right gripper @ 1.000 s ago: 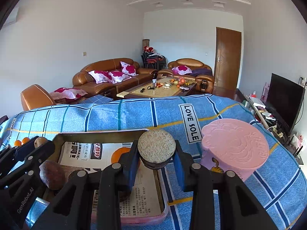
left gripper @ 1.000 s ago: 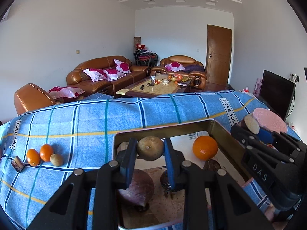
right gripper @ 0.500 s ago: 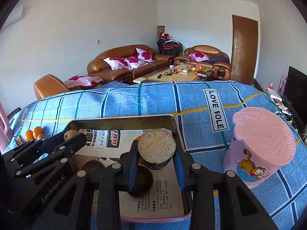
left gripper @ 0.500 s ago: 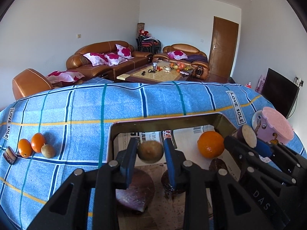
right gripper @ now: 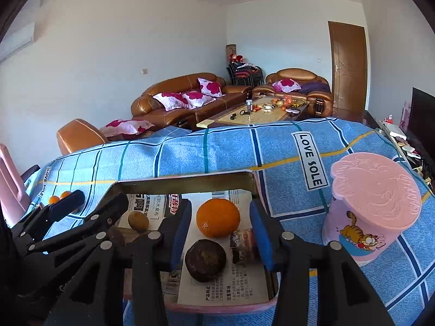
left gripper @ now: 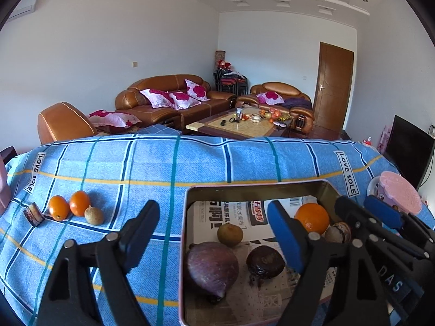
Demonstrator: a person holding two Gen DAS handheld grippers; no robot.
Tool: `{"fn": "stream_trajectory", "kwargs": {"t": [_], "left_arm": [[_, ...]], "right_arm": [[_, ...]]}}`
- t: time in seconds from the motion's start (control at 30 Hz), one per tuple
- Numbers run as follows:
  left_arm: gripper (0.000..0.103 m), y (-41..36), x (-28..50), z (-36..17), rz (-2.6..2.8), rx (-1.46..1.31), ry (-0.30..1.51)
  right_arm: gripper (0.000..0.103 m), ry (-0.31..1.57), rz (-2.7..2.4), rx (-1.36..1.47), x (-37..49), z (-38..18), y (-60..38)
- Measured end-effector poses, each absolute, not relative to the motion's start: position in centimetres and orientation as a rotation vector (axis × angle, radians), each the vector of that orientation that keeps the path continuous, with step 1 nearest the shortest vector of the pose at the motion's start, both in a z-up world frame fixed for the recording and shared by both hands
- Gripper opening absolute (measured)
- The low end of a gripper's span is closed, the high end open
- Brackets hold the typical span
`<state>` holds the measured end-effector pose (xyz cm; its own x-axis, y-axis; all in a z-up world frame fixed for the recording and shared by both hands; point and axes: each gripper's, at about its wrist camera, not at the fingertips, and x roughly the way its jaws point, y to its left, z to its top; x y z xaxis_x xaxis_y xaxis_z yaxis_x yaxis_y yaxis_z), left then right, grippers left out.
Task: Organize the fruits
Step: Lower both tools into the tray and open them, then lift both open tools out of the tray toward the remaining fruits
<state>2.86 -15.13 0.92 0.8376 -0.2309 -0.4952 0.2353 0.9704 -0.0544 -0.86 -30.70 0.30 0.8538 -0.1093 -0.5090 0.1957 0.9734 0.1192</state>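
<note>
Fruits lie in the tray (left gripper: 187, 244); left gripper (left gripper: 214, 233) and right gripper (right gripper: 220, 228) hover above, fingers wide, empty

**Readable lettering on the cloth, grippers and tray lining**

"LOVE SOLE" is printed in black on white strips of the blue checked cloth (right gripper: 309, 160), seen twice from the left wrist. The right gripper (left gripper: 391, 244) carries pale letters "DAS". The left gripper (right gripper: 70, 244) shows what looks like "Ge", partly hidden. The newspaper (left gripper: 231, 213) lining the tray bears Chinese print, too small to read.
</note>
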Motion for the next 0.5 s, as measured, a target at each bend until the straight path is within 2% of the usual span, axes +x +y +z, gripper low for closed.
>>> {"fn": "stream_trajectory", "kwargs": {"t": [0.03, 0.1, 0.2, 0.37, 0.43, 0.5], "left_arm": [[0.098, -14.9, 2.7, 1.0, -0.247, 0.001, 0.514], [0.103, -14.4, 2.3, 1.2, -0.255, -0.016, 0.49], [0.103, -14.1, 1.8, 1.6, -0.23, 0.011, 0.455], [0.103, -12.9, 0.7, 2.8, -0.149, 0.051, 0.358], [0.103, -12.2, 0.6, 2.9, -0.123, 0.057, 0.336], [0.103, -11.7, 0.6, 2.8, -0.108, 0.07, 0.335]], "right_arm": [[0.056, 0.51, -0.171, 0.173, -1.0, 0.5, -30.9], [0.057, 0.483, -0.187, 0.192, -1.3, 0.8, -31.5], [0.064, 0.413, -0.244, 0.197, -2.3, 1.5, -31.9], [0.086, 0.243, -0.357, 0.127, -4.7, 2.9, -31.2], [0.091, 0.191, -0.376, 0.071, -5.3, 3.1, -30.4], [0.091, 0.183, -0.369, 0.012, -5.1, 3.0, -29.4]]}}
